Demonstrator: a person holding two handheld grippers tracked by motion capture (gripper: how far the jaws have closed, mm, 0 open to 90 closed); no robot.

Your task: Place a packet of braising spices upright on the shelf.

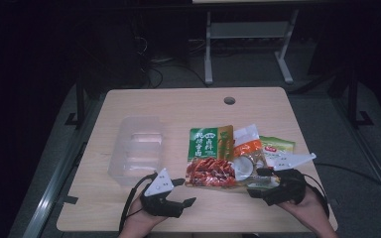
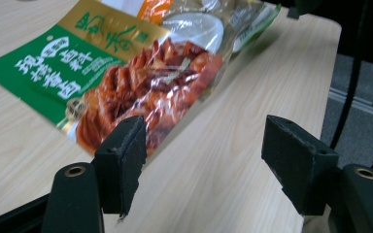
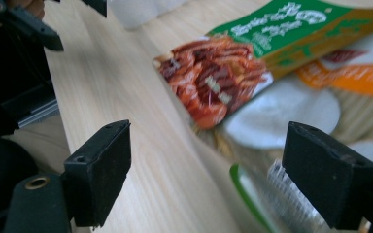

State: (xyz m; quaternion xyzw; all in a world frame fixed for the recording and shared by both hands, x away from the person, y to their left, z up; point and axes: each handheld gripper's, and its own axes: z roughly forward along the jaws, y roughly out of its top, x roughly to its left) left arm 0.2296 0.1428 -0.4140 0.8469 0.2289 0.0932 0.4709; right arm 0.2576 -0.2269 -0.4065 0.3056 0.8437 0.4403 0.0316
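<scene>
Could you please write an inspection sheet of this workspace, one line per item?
Surface: light wooden table with a round hole near its far edge.
Job's things: overlapping snack packets; the green and red packet lies on top, nearest the grippers.
Clutter: clear plastic bin at the left, apparently empty.
Grippers: left gripper open, nothing between its jaws; right gripper open, at the packets' edge.
Cables: one trails from each gripper.
Surroundings: dark floor, white frame legs behind the table.
</scene>
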